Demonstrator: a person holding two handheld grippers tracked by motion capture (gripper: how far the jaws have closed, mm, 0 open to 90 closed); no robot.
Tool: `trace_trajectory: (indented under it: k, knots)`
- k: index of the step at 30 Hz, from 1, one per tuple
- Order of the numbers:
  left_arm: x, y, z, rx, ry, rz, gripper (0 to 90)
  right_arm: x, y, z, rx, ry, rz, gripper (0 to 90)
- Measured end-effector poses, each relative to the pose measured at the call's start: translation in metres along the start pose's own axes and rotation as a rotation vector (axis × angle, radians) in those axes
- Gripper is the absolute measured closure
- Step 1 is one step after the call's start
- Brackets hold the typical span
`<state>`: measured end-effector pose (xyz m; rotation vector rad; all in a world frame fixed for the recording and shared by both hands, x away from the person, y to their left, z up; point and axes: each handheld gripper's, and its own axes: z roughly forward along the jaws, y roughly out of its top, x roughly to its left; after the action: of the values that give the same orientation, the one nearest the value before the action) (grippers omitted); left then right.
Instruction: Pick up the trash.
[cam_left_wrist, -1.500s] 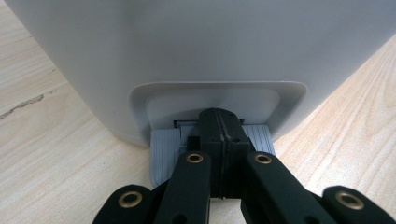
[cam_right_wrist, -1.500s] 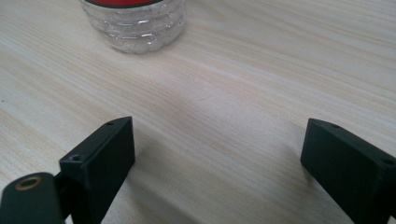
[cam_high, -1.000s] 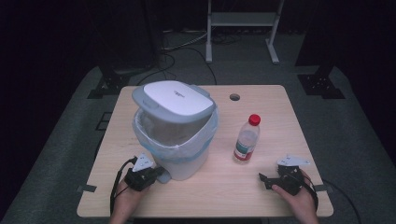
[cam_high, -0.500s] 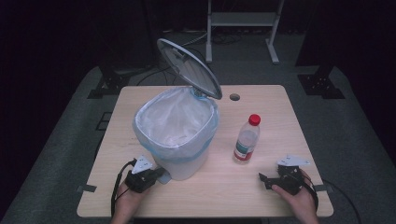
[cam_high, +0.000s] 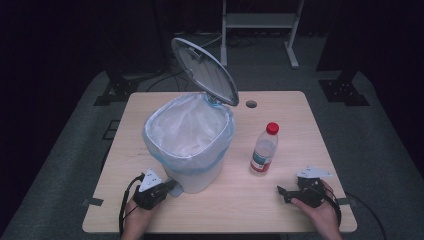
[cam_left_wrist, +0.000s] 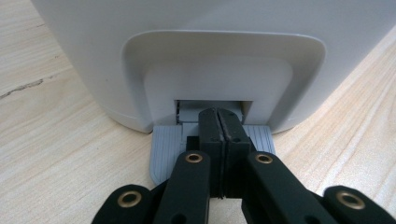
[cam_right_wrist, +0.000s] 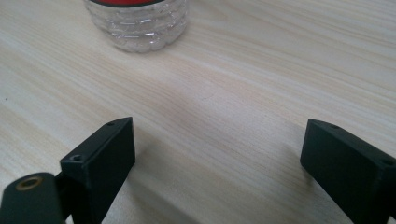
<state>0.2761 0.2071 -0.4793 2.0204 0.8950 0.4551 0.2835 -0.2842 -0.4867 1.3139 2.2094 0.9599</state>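
Note:
A white pedal bin (cam_high: 192, 160) with a white liner stands at the table's left middle, and its lid (cam_high: 204, 70) is tilted up and open. In the left gripper view the bin's base (cam_left_wrist: 210, 46) rises close ahead. My left gripper (cam_left_wrist: 218, 116) is shut, jaws together, and rests on top of the grey ribbed pedal (cam_left_wrist: 163, 151). In the high view the left gripper (cam_high: 169, 188) sits at the bin's front foot. A clear bottle (cam_high: 263, 150) with a red cap stands right of the bin. My right gripper (cam_high: 281, 192) lies open on the table, pointing at the bottle (cam_right_wrist: 137, 23) from a short distance.
The wooden table (cam_high: 300, 125) has a round cable hole (cam_high: 251, 104) behind the bottle. A metal stand (cam_high: 257, 22) and cables lie on the dark floor beyond the table. Bare wood lies between the right gripper and the bottle.
The bin's lid was down a second ago, swung up, and now stands fully open. Both grippers and the bottle have stayed in place.

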Motion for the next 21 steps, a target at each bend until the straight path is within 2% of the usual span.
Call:
trace_trajectory:
  k: [3,4,13,18,19,21]
  knots:
    - [0.000,0.000,0.000,0.002,0.003,0.006,89.1,0.001,0.001,-0.001,-0.009,0.004,-0.007,8.7]
    - [0.000,0.000,0.000,0.001,0.002,0.001,89.1,0.001,0.003,-0.004,-0.029,0.008,-0.008,8.7]
    - [0.001,0.000,0.000,-0.001,-0.008,-0.011,89.1,-0.002,0.012,-0.011,-0.077,0.033,-0.011,8.8]
    - [0.001,0.000,0.000,-0.001,-0.008,-0.010,89.1,-0.001,0.019,-0.019,-0.122,0.064,-0.021,9.3]
    - [0.001,0.000,0.000,0.000,-0.008,-0.009,89.0,0.000,0.020,-0.021,-0.139,0.090,-0.020,9.5]
    - [0.002,0.000,0.000,-0.001,-0.009,-0.013,89.0,0.000,0.022,-0.023,-0.160,0.106,-0.021,9.5]
